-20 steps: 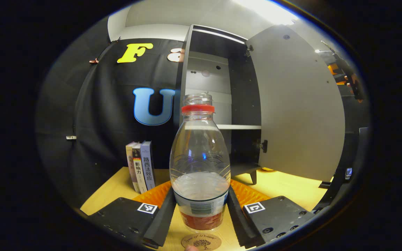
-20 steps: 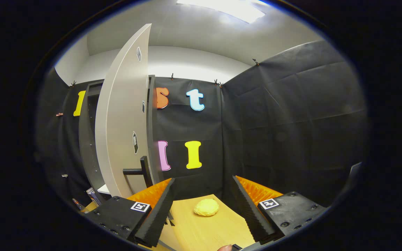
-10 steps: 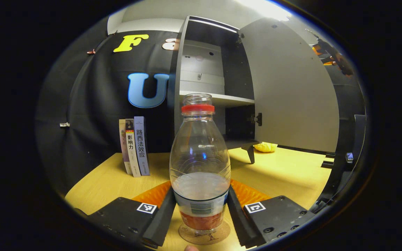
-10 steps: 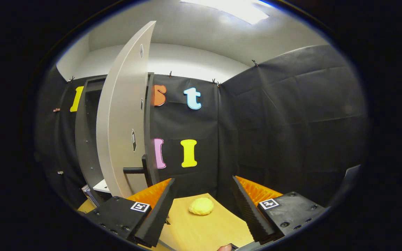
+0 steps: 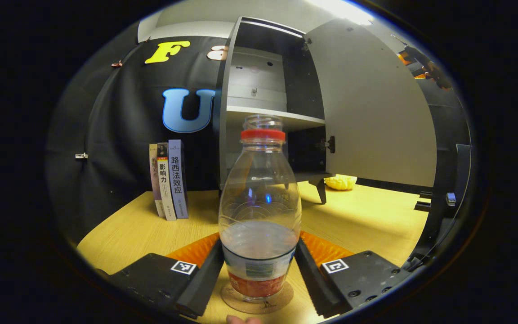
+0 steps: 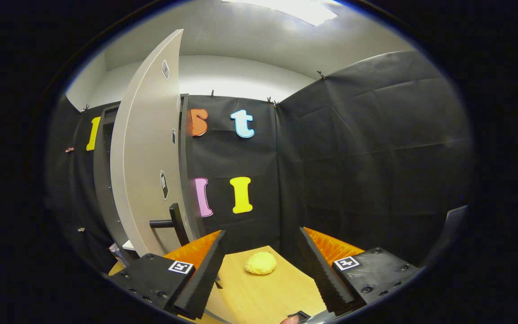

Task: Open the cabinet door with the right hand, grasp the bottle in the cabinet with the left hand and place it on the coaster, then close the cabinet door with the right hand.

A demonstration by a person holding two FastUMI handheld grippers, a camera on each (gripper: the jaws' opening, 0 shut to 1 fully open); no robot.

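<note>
We judge the step in hand to be the placing: in the left gripper view the bottle (image 5: 259, 211) stands upright with its base on the round coaster (image 5: 257, 298), and our left tongs (image 5: 259, 281) sit one finger to each side of its lower body, seemingly touching the label band, though we cannot tell for sure that both press on it. The next move, as we read it, calls for spreading those fingers evenly and drawing straight back, so the light, part-filled bottle is not nudged off the coaster or tipped. After that the door falls to the right side. In the right gripper view our right tongs (image 6: 259, 274) hold nothing, fingers wide apart, and the open cabinet door (image 6: 144, 148) stands edge-on just beside them, its dark handle (image 6: 169, 222) sticking out near the left finger. Closing it should need only a push on the panel or the handle. The table (image 5: 367, 220) is pale wood, smooth and bare around the coaster. A few books (image 5: 169, 179) stand upright at the back by the cabinet (image 5: 259, 90), whose shelf looks bare. A small yellow lump (image 6: 261, 263) lies on the table beyond the door, well apart from the bottle.
</note>
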